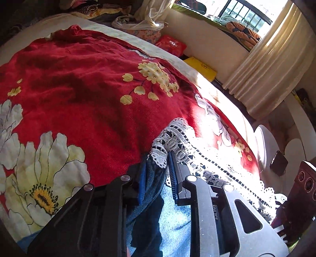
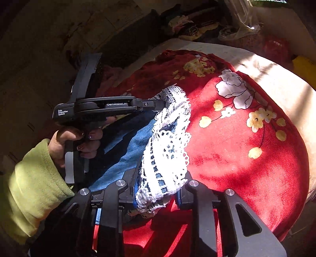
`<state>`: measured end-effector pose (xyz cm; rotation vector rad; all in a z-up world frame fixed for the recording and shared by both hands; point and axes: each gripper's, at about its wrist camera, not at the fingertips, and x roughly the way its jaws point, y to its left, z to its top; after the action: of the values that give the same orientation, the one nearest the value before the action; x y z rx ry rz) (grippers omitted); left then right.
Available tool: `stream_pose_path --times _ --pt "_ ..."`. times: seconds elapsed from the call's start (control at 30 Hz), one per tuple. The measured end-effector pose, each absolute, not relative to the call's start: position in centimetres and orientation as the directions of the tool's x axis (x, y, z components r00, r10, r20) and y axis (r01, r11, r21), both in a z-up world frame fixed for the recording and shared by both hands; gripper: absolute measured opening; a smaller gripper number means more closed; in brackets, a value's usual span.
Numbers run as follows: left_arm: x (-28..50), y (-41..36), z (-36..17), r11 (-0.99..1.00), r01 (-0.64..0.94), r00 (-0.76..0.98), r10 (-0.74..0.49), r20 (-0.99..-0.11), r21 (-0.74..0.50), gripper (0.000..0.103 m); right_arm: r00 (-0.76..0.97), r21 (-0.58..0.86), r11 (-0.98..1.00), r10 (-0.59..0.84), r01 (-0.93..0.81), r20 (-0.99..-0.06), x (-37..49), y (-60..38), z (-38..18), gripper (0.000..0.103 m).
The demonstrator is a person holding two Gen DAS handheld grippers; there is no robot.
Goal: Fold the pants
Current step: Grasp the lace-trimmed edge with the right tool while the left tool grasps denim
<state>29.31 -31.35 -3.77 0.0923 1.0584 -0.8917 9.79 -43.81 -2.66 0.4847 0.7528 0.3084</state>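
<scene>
Blue denim trimmed with white crochet lace is what we see first: the pants [image 2: 126, 150] lie on a red bedspread [image 1: 83, 83] printed with large white and yellow flowers, and their lace hem [image 2: 167, 142] is bunched up between the two tools. In the left wrist view, we find the left gripper [image 1: 158, 174] narrowed onto a fold of denim just below the lace edge [image 1: 169, 138], its blue pads pressing the cloth from both sides. In the right wrist view, the right gripper [image 2: 158, 189] is likewise closed on the pants, with a thick wad of lace and denim filling the gap between its fingers. From that same view we see the left gripper [image 2: 156, 104] from the side, pinching the far end of the lace hem, carried by a hand [image 2: 79, 142] in a yellow-green sleeve [image 2: 33, 183]. The stretch of hem between the two tools hangs slack and crumpled above the bedspread. Sunlight falls across the near corner of the bed, washing out part of the lace. Beyond the bed we make out a cream curtain [image 1: 262, 65], a window [image 1: 246, 11] with dark bars, a red packet [image 1: 171, 44] and a yellow packet [image 1: 201, 66] by the wall.
</scene>
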Motion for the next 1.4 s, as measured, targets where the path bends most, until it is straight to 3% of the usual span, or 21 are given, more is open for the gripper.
stream_pose_path --times 0.23,0.4,0.53,0.67,0.73,0.87,0.93,1.0,1.07,1.13,1.23,1.4 --pt "27.9 -24.3 1.1 0.626 0.64 0.252 -0.718 -0.649 -0.445 0.011 0.701 0.46 0.85 0.492 -0.257 -0.516 8.6 -38.6 2.3 0.024" --pt "26.2 -17.5 2.6 0.651 0.597 0.327 -0.731 -0.6 -0.469 0.011 0.657 0.407 0.829 0.555 -0.383 -0.511 8.3 -33.4 3.9 0.024" --pt "25.5 -13.2 0.6 0.702 0.512 0.356 -0.698 -0.622 -0.495 0.011 0.589 0.358 0.821 0.57 -0.445 -0.573 9.1 -28.6 2.5 0.024" --pt "25.4 -9.0 -2.2 0.776 0.345 0.391 -0.63 -0.671 -0.528 0.011 0.541 0.223 0.845 0.492 -0.486 -0.682 9.4 -23.8 -0.3 0.024" --pt "25.1 -6.2 -2.9 0.751 0.266 0.395 -0.657 -0.642 -0.604 0.011 0.543 0.155 0.844 0.46 -0.514 -0.703 9.0 -21.8 -0.9 0.024" --pt "23.5 -1.2 -3.5 0.684 0.129 0.436 -0.689 -0.579 -0.718 0.034 0.568 -0.013 0.814 0.393 -0.58 -0.723 7.7 -18.1 -1.4 0.027" --pt "22.8 0.3 -3.9 0.638 0.101 0.43 -0.72 -0.545 -0.763 0.035 0.583 -0.111 0.783 0.351 -0.612 -0.733 7.2 -16.6 -2.0 0.029" --pt "22.2 1.2 -4.2 0.617 0.08 0.422 -0.733 -0.534 -0.783 0.044 0.581 -0.154 0.751 0.344 -0.642 -0.738 6.7 -15.3 -2.6 0.037" --pt "21.6 1.6 -4.3 0.617 0.077 0.414 -0.734 -0.538 -0.783 0.046 0.531 -0.092 0.727 0.403 -0.68 -0.745 6.6 -15.0 -3.2 0.043" --pt "21.5 1.7 -4.3 0.625 0.078 0.412 -0.73 -0.546 -0.776 0.047 0.507 -0.045 0.725 0.434 -0.687 -0.744 6.5 -15.2 -3.3 0.056" --pt "21.6 1.6 -4.3 0.629 0.072 0.403 -0.728 -0.554 -0.774 0.053 0.49 0.023 0.729 0.484 -0.684 -0.725 5.3 -16.6 -2.4 0.061" --pt "22.2 2.1 -4.0 0.557 0.078 0.425 -0.769 -0.477 -0.827 0.063 0.55 0.102 0.794 0.501 -0.599 -0.668 5.2 -21.4 0.1 0.066"
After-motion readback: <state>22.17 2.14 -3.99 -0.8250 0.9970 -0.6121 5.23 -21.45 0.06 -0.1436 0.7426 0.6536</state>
